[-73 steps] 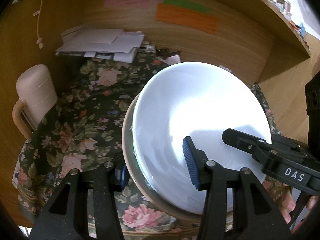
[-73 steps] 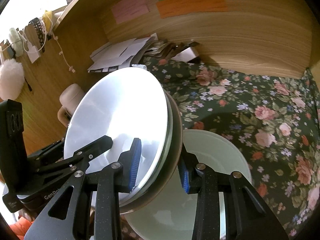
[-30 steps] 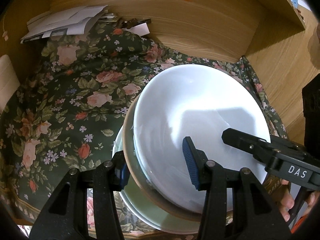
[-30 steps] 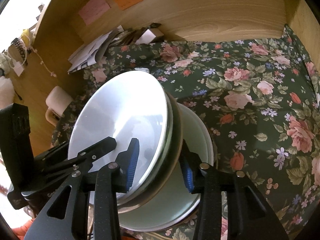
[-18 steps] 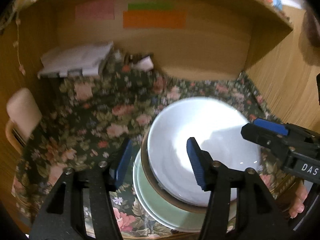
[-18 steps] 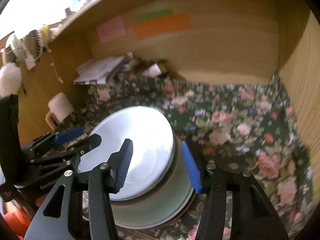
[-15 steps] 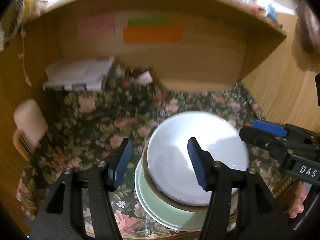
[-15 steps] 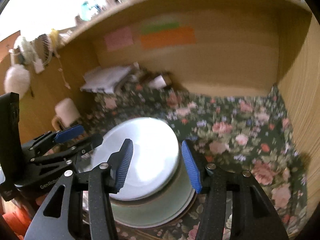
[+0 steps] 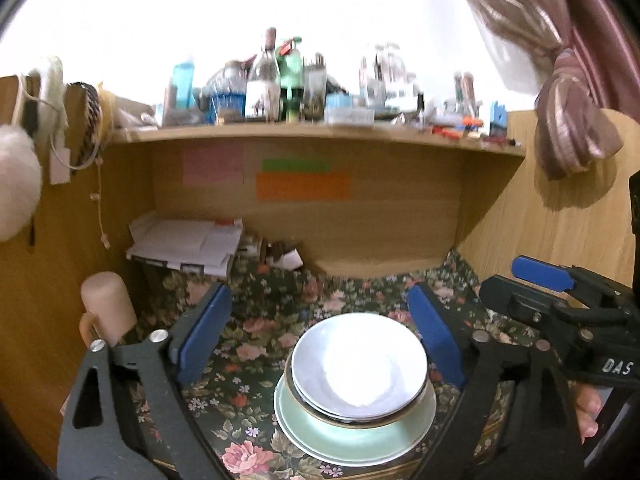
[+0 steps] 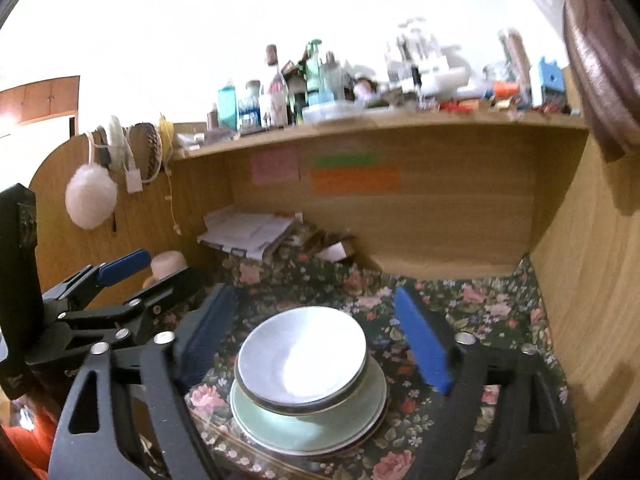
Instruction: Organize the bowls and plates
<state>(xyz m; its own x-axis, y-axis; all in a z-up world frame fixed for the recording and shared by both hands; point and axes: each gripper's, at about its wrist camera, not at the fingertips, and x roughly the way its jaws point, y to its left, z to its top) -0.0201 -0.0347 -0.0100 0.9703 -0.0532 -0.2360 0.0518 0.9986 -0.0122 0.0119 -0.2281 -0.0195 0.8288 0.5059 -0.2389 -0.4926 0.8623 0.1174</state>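
- Resting near the front edge of the floral tablecloth (image 9: pixel 256 344), a white bowl (image 9: pixel 356 364) sits nested in a brown-rimmed dish, on a pale green plate (image 9: pixel 360 436).
- The stack looks like glazed ceramic: rigid, heavy, slick and breakable; opposite rims seem the safest hold.
- The left gripper (image 9: pixel 320 332) and right gripper (image 10: pixel 316 336) hang apart from the stack, jaws just opened wide, nothing between them.
- A pile of papers (image 9: pixel 188 244) lies at the back left corner.
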